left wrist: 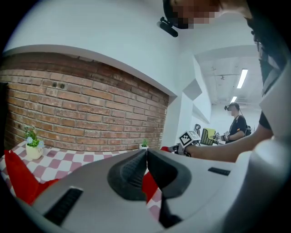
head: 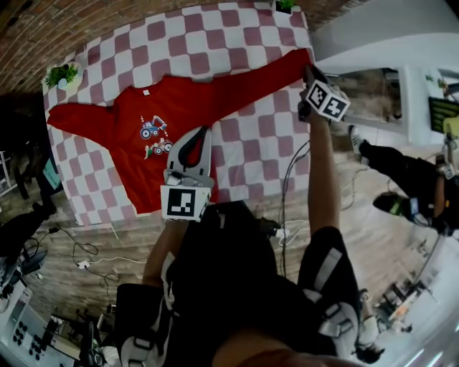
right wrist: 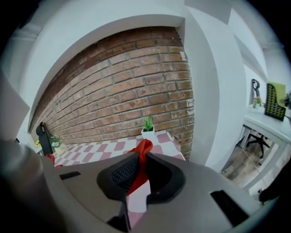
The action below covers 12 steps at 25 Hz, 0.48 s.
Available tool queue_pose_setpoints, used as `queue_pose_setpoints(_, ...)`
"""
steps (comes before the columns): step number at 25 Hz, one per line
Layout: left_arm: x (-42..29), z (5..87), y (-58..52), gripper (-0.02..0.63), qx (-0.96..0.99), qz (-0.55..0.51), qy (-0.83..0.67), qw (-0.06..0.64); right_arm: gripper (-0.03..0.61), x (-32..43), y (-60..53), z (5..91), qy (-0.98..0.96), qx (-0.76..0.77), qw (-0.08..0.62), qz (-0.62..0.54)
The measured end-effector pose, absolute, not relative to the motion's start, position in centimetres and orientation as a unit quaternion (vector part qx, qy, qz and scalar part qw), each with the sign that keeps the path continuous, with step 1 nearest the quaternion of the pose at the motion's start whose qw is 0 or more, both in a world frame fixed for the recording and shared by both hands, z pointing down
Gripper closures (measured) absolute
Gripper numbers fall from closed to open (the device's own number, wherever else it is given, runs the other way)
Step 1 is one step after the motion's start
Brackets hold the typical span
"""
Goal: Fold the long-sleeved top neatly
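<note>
A red long-sleeved top (head: 154, 118) with a tractor print lies spread on the checked tablecloth (head: 251, 143), with one sleeve reaching far left and the other up to the right. My left gripper (head: 203, 132) is at the top's lower right hem. In the left gripper view this gripper (left wrist: 146, 157) has its jaws shut, with red cloth (left wrist: 149, 186) hanging right under the pads. My right gripper (head: 308, 72) holds the end of the right sleeve (head: 287, 68) near the table's right edge. In the right gripper view its pads (right wrist: 123, 172) pinch the red cuff (right wrist: 144, 148).
Small potted plants stand at the table's far left (head: 63, 75) and far right (head: 285, 6) corners, against a brick wall (right wrist: 122, 91). Cables (head: 79, 254) trail over the wooden floor to the left. Another person (left wrist: 236, 125) stands off to the right.
</note>
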<state>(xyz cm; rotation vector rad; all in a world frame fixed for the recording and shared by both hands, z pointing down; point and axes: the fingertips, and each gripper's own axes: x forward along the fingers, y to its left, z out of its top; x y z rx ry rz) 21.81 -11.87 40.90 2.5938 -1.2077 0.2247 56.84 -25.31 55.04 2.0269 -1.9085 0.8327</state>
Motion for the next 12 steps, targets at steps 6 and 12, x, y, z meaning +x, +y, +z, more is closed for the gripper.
queue_pose_setpoints(6, 18.9, 38.3, -8.3, 0.606, 0.880, 0.073, -0.456, 0.109, 0.540, 53.0, -23.0, 48.0, -0.700, 0.674, 0.097, 0.216)
queue_pose_setpoints(12, 15.5, 35.9, -4.2, 0.606, 0.861, 0.068, -0.495, 0.095, 0.540, 47.5, -20.5, 40.8, -0.746, 0.643, 0.081, 0.154)
